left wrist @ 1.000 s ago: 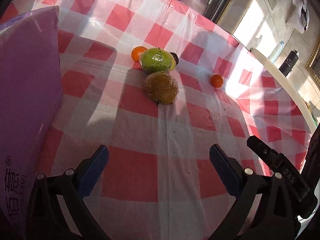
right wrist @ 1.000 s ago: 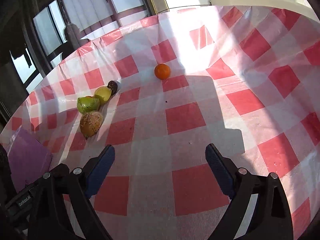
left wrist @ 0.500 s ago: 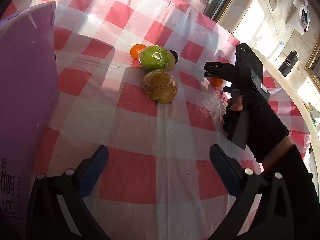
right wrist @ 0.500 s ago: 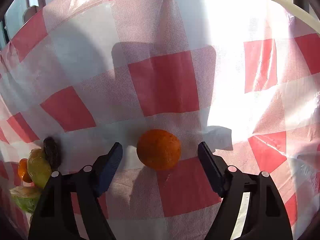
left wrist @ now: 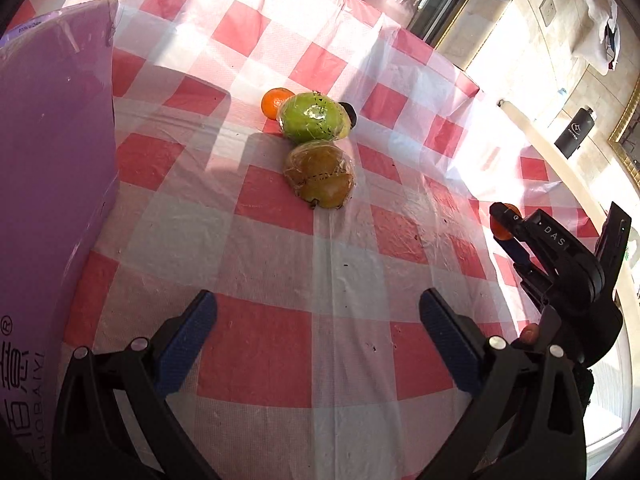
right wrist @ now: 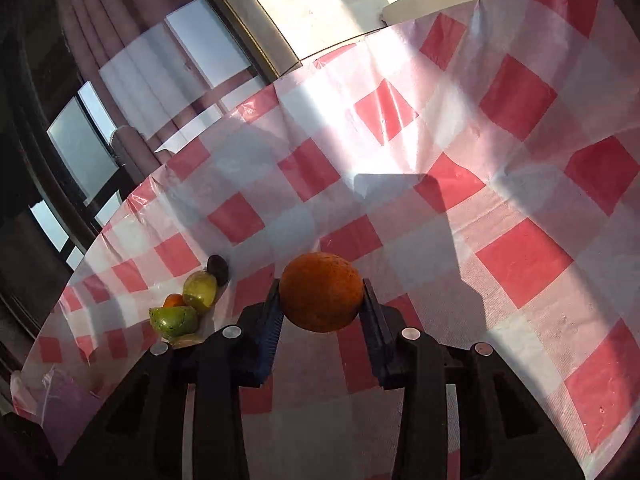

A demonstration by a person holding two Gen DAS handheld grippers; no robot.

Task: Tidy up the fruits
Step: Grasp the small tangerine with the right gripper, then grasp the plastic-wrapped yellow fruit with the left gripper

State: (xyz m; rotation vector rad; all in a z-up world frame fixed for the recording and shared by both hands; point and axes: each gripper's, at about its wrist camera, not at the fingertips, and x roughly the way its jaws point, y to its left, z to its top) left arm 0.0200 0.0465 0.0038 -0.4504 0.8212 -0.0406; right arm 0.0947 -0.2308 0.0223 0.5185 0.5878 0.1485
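Orange lifted, cluster waiting

Right tool (right wrist: 322, 304) pinched a small orange (right wrist: 321, 291) above the checked worktop (right wrist: 520, 256). Left tool (left wrist: 318, 320) stood spread and empty. Wrapped green fruit (left wrist: 313, 117), brownish fruit (left wrist: 320, 179) and another orange (left wrist: 274, 102) apparently remained unsorted. Purple box (left wrist: 52, 184) read "BAIYI".

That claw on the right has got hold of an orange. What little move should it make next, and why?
Probably carry it left toward the purple container. The right gripper is shut on the orange, apart from the other fruits clustered on the checked tablecloth: a wrapped green fruit, a wrapped brown fruit and a small orange. The left gripper is open, holding nothing.
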